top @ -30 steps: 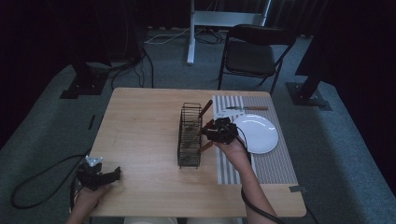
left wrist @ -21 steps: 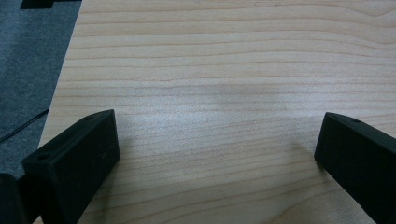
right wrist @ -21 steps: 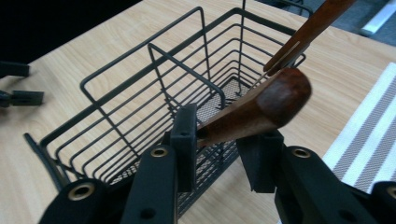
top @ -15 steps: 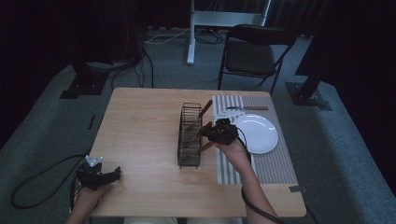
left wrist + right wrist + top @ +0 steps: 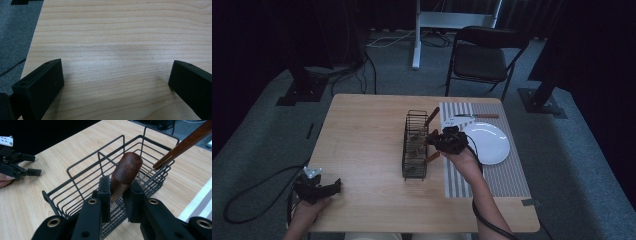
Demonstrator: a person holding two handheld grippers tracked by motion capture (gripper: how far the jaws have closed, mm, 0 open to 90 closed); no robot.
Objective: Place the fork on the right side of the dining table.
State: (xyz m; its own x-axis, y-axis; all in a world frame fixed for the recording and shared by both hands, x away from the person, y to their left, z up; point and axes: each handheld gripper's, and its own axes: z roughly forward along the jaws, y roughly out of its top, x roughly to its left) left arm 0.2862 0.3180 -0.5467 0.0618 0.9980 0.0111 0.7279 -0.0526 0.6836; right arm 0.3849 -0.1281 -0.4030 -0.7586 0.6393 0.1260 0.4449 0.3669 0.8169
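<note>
The wooden table (image 5: 362,150) is carrying everything, with a striped placemat (image 5: 507,175) lying along its right side. On that mat a white plate (image 5: 489,142) is sitting, and a knife (image 5: 474,116) is lying just beyond the plate. A black wire basket (image 5: 414,145) is standing near the table's middle, just left of the mat, with another brown handle (image 5: 185,141) leaning out of its far end. The right gripper (image 5: 117,195) is hovering at the basket's right rim, its jaws clenching a wooden handle (image 5: 125,175); the handle is sticking up between the two jaws, tilted over the basket's rim, and what its lower end carries is hidden. The left gripper (image 5: 319,189) is resting at the table's near left corner, well apart from the basket, its jaws standing wide apart over bare wood (image 5: 115,50) and grasping nothing
</note>
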